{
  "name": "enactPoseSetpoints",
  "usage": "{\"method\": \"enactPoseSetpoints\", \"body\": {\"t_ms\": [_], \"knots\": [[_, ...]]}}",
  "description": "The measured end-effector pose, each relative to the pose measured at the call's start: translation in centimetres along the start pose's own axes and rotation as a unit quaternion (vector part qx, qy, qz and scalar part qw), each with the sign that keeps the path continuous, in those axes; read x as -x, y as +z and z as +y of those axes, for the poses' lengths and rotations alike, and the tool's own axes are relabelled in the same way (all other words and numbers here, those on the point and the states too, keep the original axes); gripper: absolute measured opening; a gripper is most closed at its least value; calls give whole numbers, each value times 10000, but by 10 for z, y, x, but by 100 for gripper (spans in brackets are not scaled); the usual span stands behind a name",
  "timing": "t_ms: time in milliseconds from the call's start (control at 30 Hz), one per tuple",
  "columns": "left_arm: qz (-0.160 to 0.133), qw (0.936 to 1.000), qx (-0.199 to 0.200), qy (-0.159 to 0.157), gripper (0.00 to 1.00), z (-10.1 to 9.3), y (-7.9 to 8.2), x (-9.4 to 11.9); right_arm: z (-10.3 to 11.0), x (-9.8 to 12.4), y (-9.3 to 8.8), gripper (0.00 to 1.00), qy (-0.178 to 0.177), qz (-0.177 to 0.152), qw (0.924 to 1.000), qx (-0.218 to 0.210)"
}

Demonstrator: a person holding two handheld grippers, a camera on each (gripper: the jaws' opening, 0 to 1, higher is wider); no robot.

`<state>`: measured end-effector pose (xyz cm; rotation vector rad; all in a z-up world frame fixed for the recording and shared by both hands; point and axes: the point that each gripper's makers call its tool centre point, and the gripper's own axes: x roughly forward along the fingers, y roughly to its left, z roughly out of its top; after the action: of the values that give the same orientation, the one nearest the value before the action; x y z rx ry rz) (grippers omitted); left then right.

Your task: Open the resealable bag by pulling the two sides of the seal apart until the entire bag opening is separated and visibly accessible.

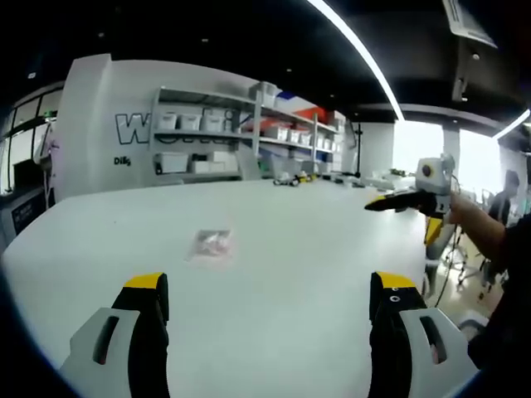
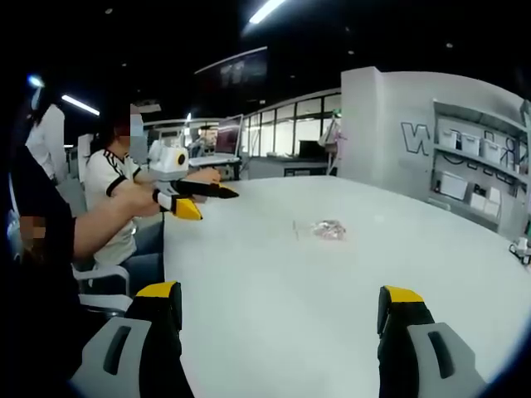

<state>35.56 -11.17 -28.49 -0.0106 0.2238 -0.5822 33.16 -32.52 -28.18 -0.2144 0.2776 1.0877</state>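
Shelves point(image 1: 249, 137) line the wall in the left gripper view; the bag point(image 1: 212, 244) lies flat on the white table point(image 1: 290, 249), ahead of the open left tool point(image 1: 270, 303), with the right tool point(image 1: 406, 201) hovering apart. Right gripper view: bag point(image 2: 325, 229) mid-table, right tool point(image 2: 282, 311) open, left tool point(image 2: 199, 195) raised at the edge, jaws unclear.

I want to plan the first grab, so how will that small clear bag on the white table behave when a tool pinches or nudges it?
The bag looks thin and see-through, so probably floppy and light. It lies nearly flat on the smooth white table, so a nudge would likely slide it rather than lift an edge. Its small pinkish contents seem slight, adding little weight.
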Motion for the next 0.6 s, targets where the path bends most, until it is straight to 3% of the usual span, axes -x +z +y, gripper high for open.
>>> {"method": "enactPoseSetpoints", "body": {"t_ms": [600], "knots": [[-14,10000,46,-4,100,10,-2,-14,-1,-2,0,99,15,13,10000,-7]]}}
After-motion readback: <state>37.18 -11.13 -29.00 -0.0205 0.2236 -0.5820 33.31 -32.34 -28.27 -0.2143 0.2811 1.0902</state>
